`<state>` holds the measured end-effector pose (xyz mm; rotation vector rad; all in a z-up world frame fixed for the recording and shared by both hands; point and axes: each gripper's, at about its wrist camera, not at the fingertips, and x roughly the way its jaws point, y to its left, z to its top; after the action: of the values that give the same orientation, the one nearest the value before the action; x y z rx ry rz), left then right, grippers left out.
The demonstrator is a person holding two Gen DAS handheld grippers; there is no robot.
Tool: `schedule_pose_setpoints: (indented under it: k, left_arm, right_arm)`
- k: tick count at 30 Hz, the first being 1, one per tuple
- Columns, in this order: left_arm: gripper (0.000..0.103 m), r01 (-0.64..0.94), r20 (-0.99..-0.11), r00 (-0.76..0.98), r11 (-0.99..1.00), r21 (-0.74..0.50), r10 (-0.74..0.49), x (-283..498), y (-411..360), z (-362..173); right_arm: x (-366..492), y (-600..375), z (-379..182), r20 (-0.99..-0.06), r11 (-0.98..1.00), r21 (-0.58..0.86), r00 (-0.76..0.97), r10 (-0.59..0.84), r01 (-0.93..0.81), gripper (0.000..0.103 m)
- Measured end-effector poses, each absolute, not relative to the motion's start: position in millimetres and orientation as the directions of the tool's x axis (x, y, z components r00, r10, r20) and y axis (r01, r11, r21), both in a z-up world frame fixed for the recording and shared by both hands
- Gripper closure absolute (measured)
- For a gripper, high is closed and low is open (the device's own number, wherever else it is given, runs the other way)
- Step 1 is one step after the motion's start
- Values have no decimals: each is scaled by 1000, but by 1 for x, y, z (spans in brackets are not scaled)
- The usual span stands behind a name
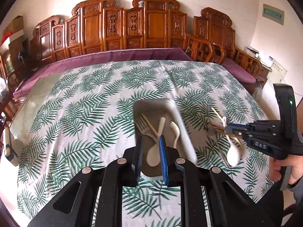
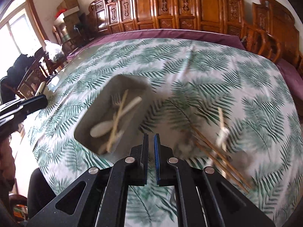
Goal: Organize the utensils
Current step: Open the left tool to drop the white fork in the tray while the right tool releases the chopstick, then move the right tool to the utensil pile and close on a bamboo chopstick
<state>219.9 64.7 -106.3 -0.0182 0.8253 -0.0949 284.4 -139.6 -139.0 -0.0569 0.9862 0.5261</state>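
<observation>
Leaf-printed cloth (image 1: 79, 117) covers the worktop, glass showing bare at its left edge, with wide free cloth on the left half and toward the far edge. Nearest in the left wrist view, the left tongs (image 1: 150, 141) hang parted over the near end of a grey tray (image 1: 181, 121), gripping nothing. Between the fingers lies a cream spoon (image 1: 154, 151); beyond it in the tray are a fork (image 1: 142, 125), one chopstick (image 1: 150, 126) and a second fork (image 1: 176, 132). Right of the tray, on the cloth, lie a white spoon (image 1: 233, 151) and brown chopsticks (image 1: 217, 127). The right tongs (image 1: 225, 126) reach in from the right above these; from their own blurred view (image 2: 151, 141) the fingers stand nearly together, empty. Far behind stand a purple-cushioned bench (image 1: 132, 55) and carved wooden panels (image 1: 121, 24).
</observation>
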Motion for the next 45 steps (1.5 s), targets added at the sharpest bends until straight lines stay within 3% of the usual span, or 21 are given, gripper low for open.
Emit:
schedule_pose_setpoints:
  k: [5, 7, 8, 27, 45]
  left_arm:
    - [87, 106, -733, 670, 992, -64, -118, 217, 42, -107]
    - [87, 117, -734, 667, 991, -66, -128, 216, 35, -107]
    - [87, 124, -735, 665, 990, -68, -133, 215, 31, -108]
    - [87, 213, -760, 622, 975, -69, -190, 213, -31, -125]
    - [87, 231, -793, 575, 970, -78, -200, 219, -44, -151]
  right_arm:
    - [271, -179, -137, -811, 897, 162, 461, 359, -412, 94]
    - [268, -191, -139, -811, 905, 158, 470, 347, -395, 78]
    - [266, -196, -140, -812, 908, 159, 471, 344, -388, 77]
    - [301, -220, -218, -883, 937, 224, 350, 312, -270, 77]
    - [333, -236, -220, -912, 924, 72, 350, 214, -377, 77]
